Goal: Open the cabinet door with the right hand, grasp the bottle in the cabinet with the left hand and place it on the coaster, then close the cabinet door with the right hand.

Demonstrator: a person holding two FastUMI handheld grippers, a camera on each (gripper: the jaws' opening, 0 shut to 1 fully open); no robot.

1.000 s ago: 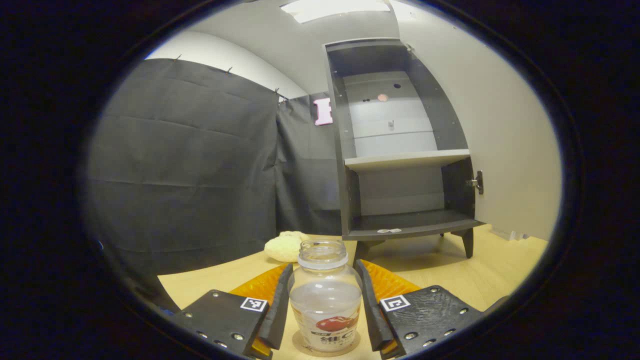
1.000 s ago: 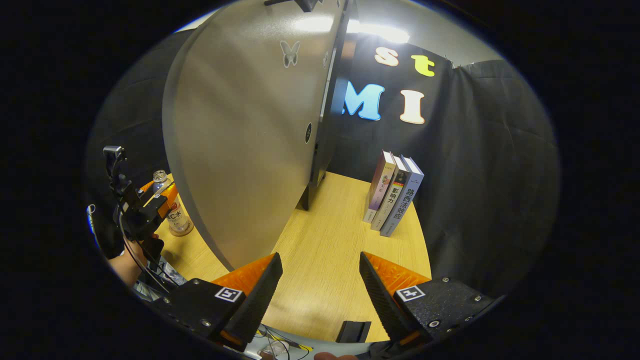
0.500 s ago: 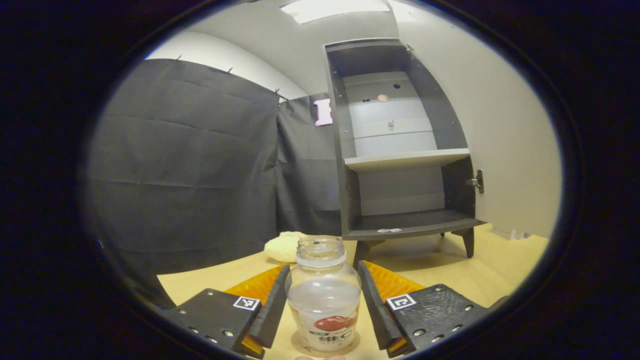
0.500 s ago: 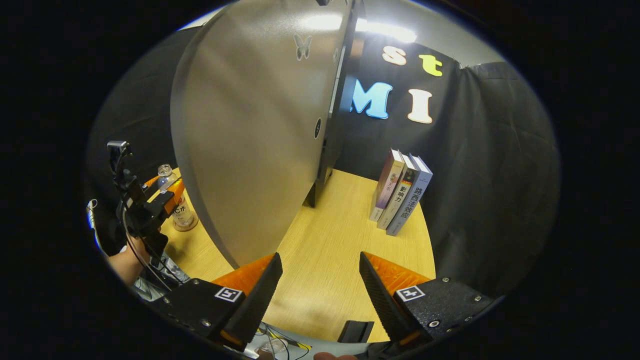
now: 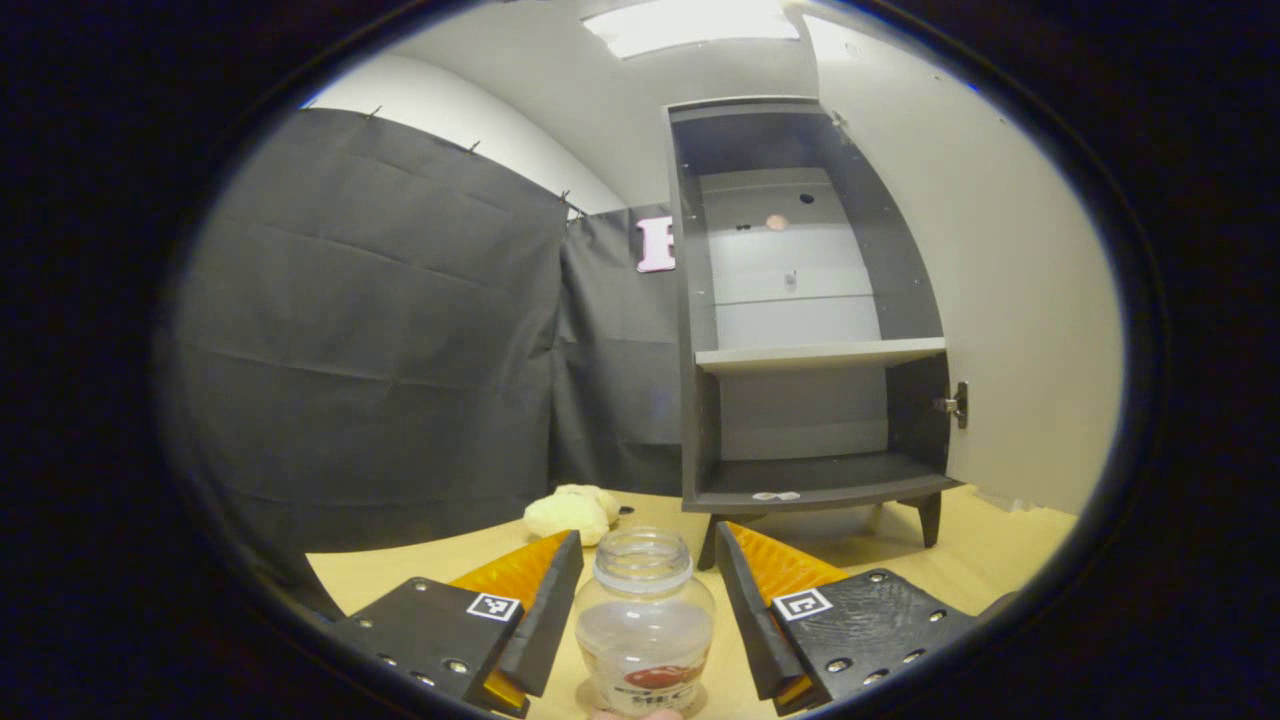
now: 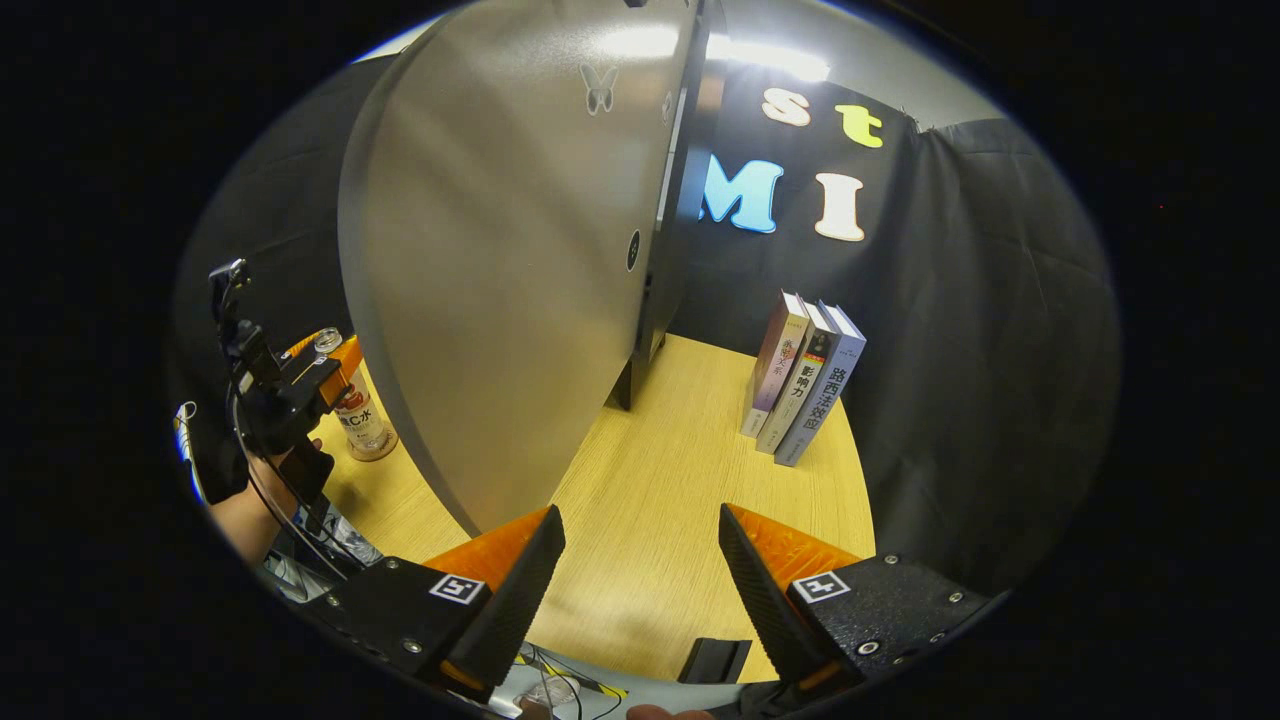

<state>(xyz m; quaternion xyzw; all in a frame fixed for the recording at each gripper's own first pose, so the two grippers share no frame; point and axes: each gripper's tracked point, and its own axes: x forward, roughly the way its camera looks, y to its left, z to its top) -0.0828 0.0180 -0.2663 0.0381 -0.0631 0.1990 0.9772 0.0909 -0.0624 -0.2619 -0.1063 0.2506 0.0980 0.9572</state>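
My left gripper (image 5: 648,610) stands released, its jaws spread to either side of the bottle (image 5: 645,630) with a gap showing on each side, so neither finger presses on it. The bottle is upright and uncapped, clear with a labelled lower half, and it stands on the bench (image 5: 1000,570) in front of the cabinet (image 5: 810,320). In the right gripper view the same bottle (image 6: 358,415) sits on a round coaster (image 6: 374,452), just beside the swung-out edge of the cabinet door (image 6: 500,280), with my left gripper (image 6: 320,370) around its upper part and my left hand (image 6: 250,500) behind it.

The cabinet is open: one pale shelf (image 5: 820,353) across its middle, a dark floor below, and a small pale scrap (image 5: 775,495) on that floor. A yellowish lump (image 5: 570,512) lies on the bench left of the cabinet.

My right gripper (image 6: 640,570) is also released, jaws wide apart and holding nothing, above the bench in front of the door's outer face. Three books (image 6: 805,380) stand upright to the right of the cabinet.
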